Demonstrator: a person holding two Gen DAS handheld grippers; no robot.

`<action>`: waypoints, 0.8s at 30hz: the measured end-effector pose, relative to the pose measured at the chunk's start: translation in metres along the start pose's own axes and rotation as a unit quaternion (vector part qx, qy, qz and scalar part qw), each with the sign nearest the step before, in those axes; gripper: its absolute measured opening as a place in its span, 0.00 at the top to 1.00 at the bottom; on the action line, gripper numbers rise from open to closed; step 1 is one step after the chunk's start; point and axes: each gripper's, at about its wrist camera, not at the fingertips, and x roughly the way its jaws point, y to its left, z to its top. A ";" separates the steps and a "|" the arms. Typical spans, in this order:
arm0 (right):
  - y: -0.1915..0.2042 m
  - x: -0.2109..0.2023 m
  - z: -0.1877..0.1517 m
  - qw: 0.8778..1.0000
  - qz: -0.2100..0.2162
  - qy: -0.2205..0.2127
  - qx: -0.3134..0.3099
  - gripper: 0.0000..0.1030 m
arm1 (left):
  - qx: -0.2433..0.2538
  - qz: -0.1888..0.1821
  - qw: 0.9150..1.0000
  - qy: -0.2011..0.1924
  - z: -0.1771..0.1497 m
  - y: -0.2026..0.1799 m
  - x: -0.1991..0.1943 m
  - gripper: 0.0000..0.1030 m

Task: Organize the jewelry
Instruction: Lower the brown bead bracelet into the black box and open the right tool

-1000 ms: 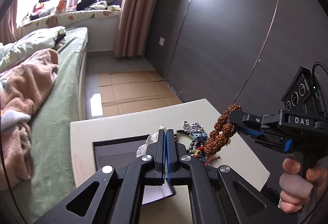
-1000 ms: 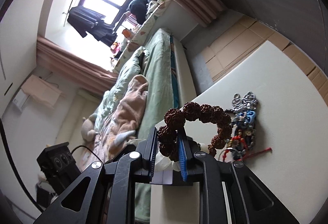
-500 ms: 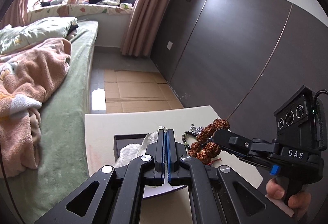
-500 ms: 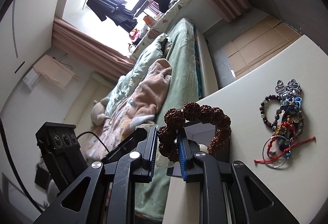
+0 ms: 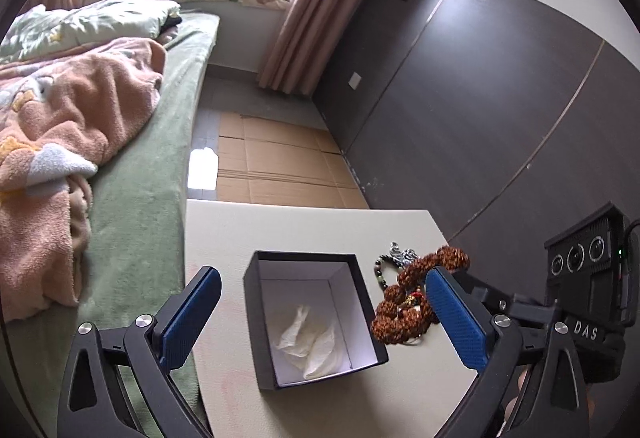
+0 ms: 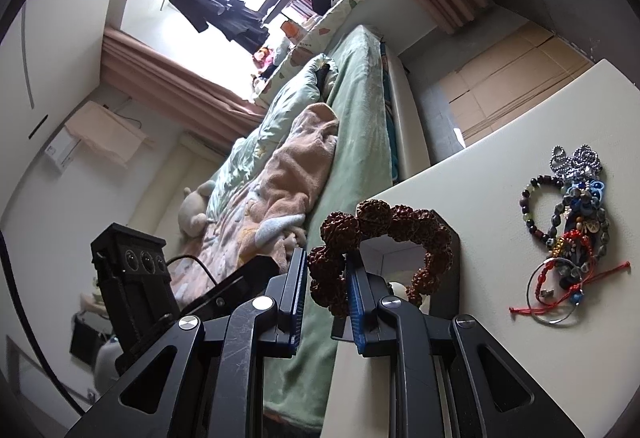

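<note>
Now carried in from the table's right edge: knobbly brown seed-bead bracelet (image 6: 384,238), clenched in right tool (image 6: 327,288), beside open black cardboard box (image 5: 312,318). Left tool (image 5: 320,314) newly released, spread around box, ready for drop-in.

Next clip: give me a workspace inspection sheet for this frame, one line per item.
Surface: pale table, beside the bed.
Job's things: brown bead bracelet held in the air near the open black box; jewelry pile on the table.
Clutter: crumpled white paper inside the box.
Grippers: left gripper open, framing the box; right gripper shut on the bracelet.
Cables: black cable at the left gripper's camera unit.
Surroundings: bed, curtain, cardboard on floor.
</note>
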 end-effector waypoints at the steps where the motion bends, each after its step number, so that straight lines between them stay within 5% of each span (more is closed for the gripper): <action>1: 0.001 0.003 -0.001 1.000 0.001 0.005 -0.001 0.80 | -0.003 0.002 1.000 -0.002 0.000 0.002 -0.001 0.01; 5: -0.001 0.021 -0.008 0.999 -0.012 0.031 0.011 0.78 | -0.012 0.021 1.000 -0.016 0.001 0.010 -0.009 0.01; 8: -0.008 0.034 -0.011 0.998 -0.022 0.058 0.030 0.53 | -0.023 0.027 0.999 -0.021 0.001 0.018 -0.012 0.01; 17: -0.020 0.000 -0.003 0.998 -0.039 0.020 0.041 0.44 | -0.019 0.032 0.999 -0.026 -0.003 0.017 -0.018 0.01; 24: -0.046 -0.045 0.010 0.993 -0.091 -0.024 0.069 0.44 | -0.007 0.028 0.999 -0.029 -0.007 0.006 -0.017 0.01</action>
